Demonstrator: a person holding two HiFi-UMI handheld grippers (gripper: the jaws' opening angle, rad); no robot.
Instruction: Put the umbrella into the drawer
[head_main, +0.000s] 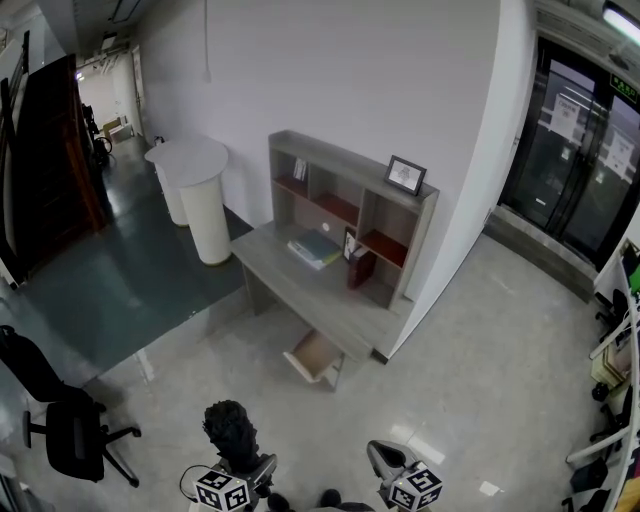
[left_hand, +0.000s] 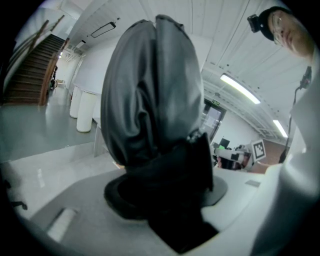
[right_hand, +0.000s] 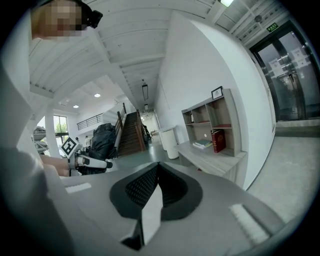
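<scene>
A folded black umbrella (head_main: 230, 428) stands upright at the bottom of the head view, with my left gripper (head_main: 241, 463) shut on its lower end. In the left gripper view the umbrella (left_hand: 145, 95) fills the middle and the jaws clamp its dark base. My right gripper (head_main: 392, 463) is beside it on the right, shut and holding nothing; its pads (right_hand: 150, 182) meet at the tip. The open wooden drawer (head_main: 314, 356) sticks out under the grey desk (head_main: 300, 285), some way ahead of both grippers. The right gripper view also shows the umbrella (right_hand: 102, 142) at the left.
A shelf unit (head_main: 350, 215) with a picture frame (head_main: 405, 175) and books sits on the desk against the white wall. A white round stand (head_main: 198, 198) is to its left, a black office chair (head_main: 65, 425) at near left, and glass doors (head_main: 580, 150) at right.
</scene>
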